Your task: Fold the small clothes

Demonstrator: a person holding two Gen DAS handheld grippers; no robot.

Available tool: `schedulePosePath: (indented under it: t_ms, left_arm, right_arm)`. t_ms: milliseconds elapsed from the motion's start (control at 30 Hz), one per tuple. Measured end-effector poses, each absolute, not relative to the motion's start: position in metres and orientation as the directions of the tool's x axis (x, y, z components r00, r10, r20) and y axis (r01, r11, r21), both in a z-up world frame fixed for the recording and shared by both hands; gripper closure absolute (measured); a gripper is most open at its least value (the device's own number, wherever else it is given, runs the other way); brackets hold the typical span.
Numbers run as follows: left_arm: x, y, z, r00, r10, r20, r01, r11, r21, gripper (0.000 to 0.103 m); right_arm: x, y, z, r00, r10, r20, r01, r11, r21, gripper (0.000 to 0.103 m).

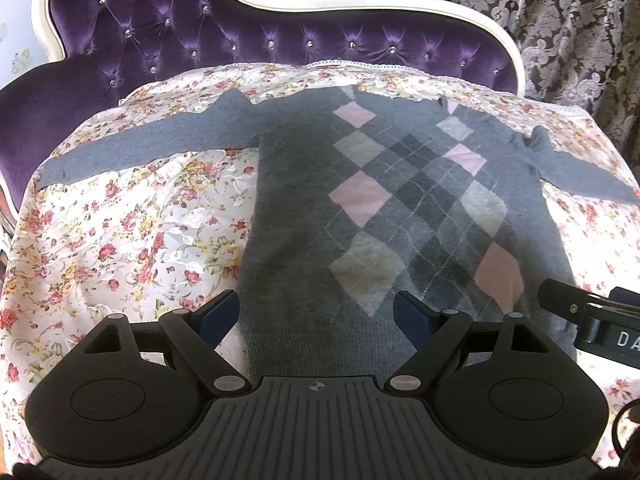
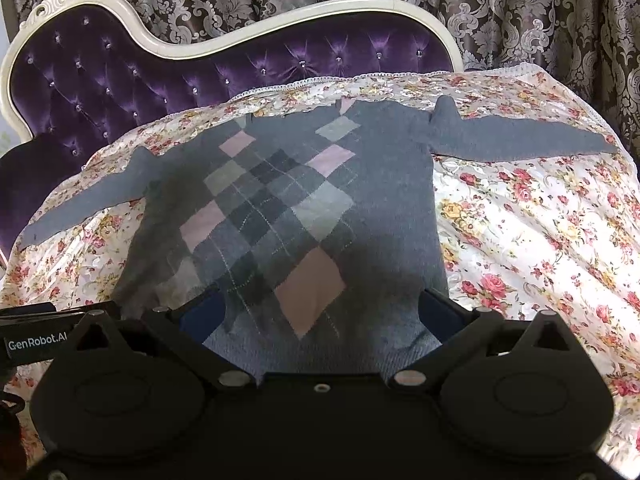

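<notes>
Grey diamond-pattern sweater lies flat, front up, sleeves out, on flowered sheet over purple sofa. Left claw apart over hem, nothing gripped. Right claw apart too, hem between fingers, pads not pressing.

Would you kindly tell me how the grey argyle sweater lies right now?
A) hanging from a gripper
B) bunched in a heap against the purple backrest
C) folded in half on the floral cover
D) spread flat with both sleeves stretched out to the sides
D: the sweater lies flat on the floral cover, with one sleeve out to each side.
</notes>
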State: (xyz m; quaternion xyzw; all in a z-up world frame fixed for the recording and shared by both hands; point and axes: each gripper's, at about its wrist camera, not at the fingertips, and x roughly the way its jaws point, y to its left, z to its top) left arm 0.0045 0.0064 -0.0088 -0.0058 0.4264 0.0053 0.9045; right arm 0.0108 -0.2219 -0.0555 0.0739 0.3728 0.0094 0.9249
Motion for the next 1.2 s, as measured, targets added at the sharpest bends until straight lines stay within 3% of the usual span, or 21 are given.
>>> schedulePosePath:
  t_ms: [1200]
  left_arm:
    - [0.009,0.007,-0.021,0.608,-0.011,-0.794,-0.006,1.0,-0.018,0.019]
  right_arm:
    - [0.015,-0.22,-0.063,0.702,0.105,-0.704,0.027,0.984,0.174,0.001]
